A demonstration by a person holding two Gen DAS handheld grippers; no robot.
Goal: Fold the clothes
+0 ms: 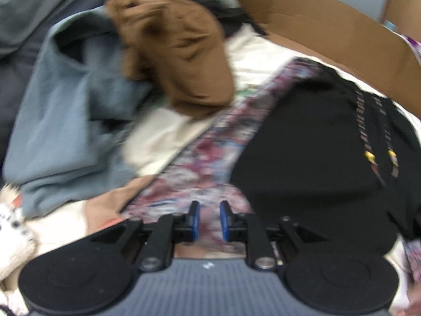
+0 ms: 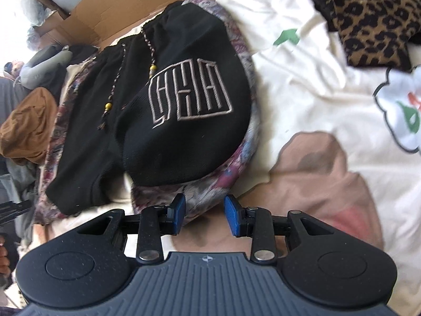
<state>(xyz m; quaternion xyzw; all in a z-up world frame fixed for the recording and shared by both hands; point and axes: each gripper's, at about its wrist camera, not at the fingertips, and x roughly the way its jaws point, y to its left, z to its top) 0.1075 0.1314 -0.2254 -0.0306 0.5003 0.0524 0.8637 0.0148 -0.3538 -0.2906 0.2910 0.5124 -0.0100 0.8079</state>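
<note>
Cream bedding (image 2: 302,84) carries black shorts (image 2: 147,110) lying flat on a floral garment (image 2: 231,173); beside them brown (image 1: 171,52) and blue clothes (image 1: 68,110) stay crumpled. Left gripper (image 1: 209,220) and right gripper (image 2: 204,214) hover spread, empty.

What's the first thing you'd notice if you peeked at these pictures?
The black shorts with a big stitched logo, lying on a flowery cloth right ahead of the open right gripper. Next, a leopard-print cloth at the top right, and a crumpled brown garment on the pile beyond the open left gripper.
</note>
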